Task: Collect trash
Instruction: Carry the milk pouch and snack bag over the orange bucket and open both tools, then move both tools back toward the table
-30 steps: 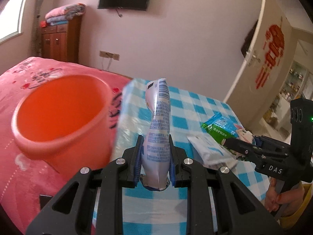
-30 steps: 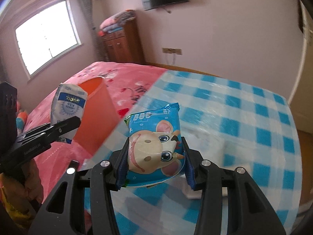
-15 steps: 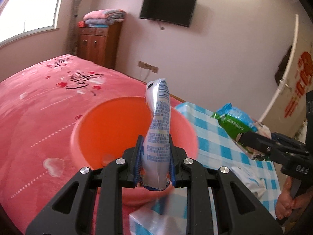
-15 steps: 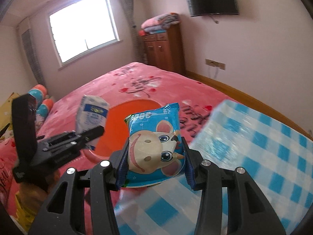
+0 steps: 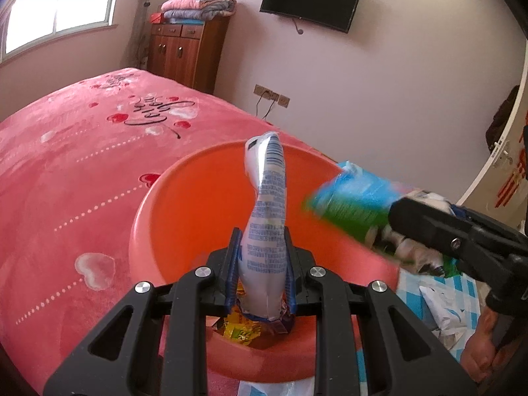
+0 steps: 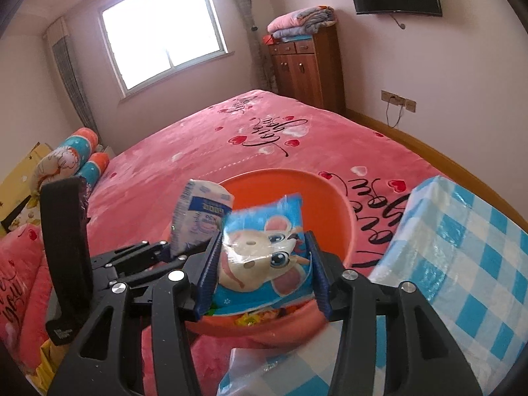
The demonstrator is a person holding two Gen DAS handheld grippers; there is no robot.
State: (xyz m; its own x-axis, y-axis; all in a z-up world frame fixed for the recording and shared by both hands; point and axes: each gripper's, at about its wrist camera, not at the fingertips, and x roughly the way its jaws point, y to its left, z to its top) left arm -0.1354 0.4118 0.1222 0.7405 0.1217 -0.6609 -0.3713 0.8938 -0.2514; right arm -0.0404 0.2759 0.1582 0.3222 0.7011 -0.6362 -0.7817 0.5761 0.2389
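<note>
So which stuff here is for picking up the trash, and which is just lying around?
For the job:
- orange bin
- white wrapper, in the left gripper
- blue mouse packet, in the opening right gripper

Just around:
- pink bed
- checked tablecloth
- wall TV
- wooden cabinet

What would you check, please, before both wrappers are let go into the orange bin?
1. Orange bin under both grippers: ok, its mouth lies below both.
2. Left gripper on the white wrapper: ok, pads clamp it upright over the bin.
3. Right gripper and the blue cartoon packet: ok, jaws are opening with the packet between them, tilting over the bin.
4. Room in the bin: ok, only a few wrappers at the bottom.
5. Grippers clear of each other: cannot tell, they look close.
6. Checked table cleared: not ok, a white wrapper lies there.
</note>
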